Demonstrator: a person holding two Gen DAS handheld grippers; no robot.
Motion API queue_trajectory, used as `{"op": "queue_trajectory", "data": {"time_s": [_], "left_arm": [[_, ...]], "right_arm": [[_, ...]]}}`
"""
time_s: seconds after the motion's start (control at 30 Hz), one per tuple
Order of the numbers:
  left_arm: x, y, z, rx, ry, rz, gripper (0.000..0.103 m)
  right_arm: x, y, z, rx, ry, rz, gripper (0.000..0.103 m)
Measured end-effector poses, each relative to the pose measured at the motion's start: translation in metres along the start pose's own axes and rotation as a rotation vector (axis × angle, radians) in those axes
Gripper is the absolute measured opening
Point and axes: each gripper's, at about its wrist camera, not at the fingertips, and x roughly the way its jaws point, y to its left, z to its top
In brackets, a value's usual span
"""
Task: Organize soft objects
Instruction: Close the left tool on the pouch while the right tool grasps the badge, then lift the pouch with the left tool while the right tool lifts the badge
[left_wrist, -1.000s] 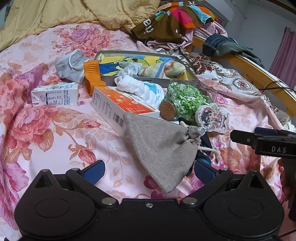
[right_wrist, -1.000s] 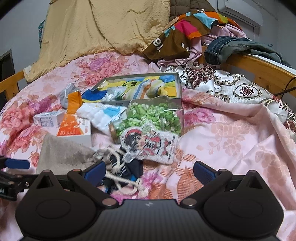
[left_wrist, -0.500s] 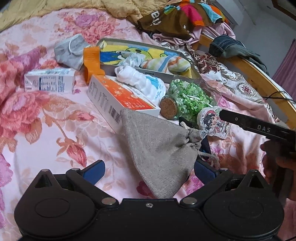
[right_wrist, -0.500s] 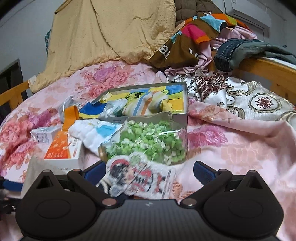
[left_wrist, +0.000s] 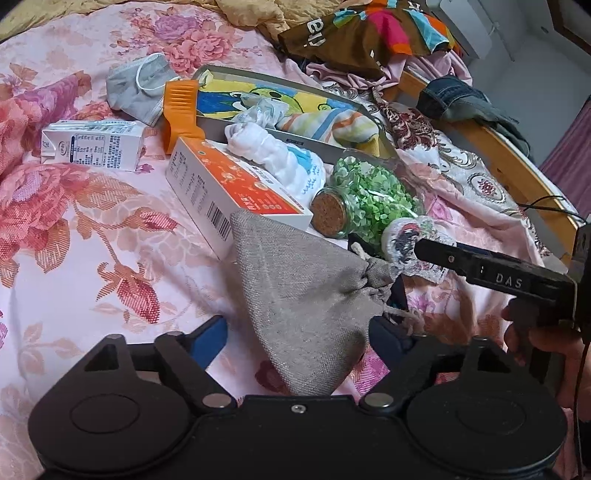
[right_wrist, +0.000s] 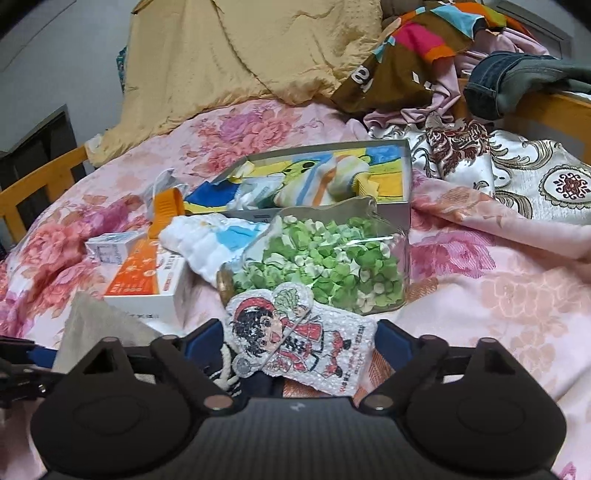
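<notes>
A grey drawstring pouch (left_wrist: 306, 302) lies on the floral bed sheet, its wide end between the open fingers of my left gripper (left_wrist: 297, 336). A cartoon character patch (right_wrist: 295, 341) lies flat between the open fingers of my right gripper (right_wrist: 300, 338), in front of the jar of green bits (right_wrist: 325, 258). In the left wrist view the right gripper (left_wrist: 491, 269) reaches over the patch (left_wrist: 402, 240). A grey box (left_wrist: 291, 110) behind holds a striped cloth (left_wrist: 325, 123) and other soft items. A white folded cloth (left_wrist: 277, 155) lies in front of the box.
An orange and white carton (left_wrist: 229, 188), a small milk carton (left_wrist: 92, 147), an orange clip (left_wrist: 181, 110) and a grey face mask (left_wrist: 136, 88) lie on the sheet. Clothes (right_wrist: 424, 48) and a yellow blanket (right_wrist: 240, 51) pile at the back. A wooden bed rail (left_wrist: 498, 147) runs on the right.
My right gripper has moved forward and lower so that the patch now lies between its fingers. My left gripper has shifted slightly closer over the pouch. Both stay open.
</notes>
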Motion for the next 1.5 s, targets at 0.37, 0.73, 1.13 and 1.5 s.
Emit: {"op": "queue_trajectory", "data": {"time_s": [0.37, 0.73, 1.13, 1.5], "left_arm": [[-0.007, 0.001, 0.001, -0.021, 0.004, -0.067, 0.050], [-0.001, -0.002, 0.005, -0.023, -0.005, -0.090, 0.030], [-0.001, 0.001, 0.007, -0.051, -0.025, -0.117, 0.006], [-0.032, 0.008, 0.020, -0.057, -0.112, -0.162, 0.003]], "right_arm": [[-0.030, 0.018, -0.004, -0.034, 0.016, 0.062, 0.056], [-0.023, 0.037, -0.009, -0.062, 0.035, 0.100, 0.030], [-0.027, 0.046, -0.011, -0.078, -0.008, 0.045, 0.011], [-0.057, 0.053, -0.008, -0.103, -0.163, -0.057, 0.011]]}}
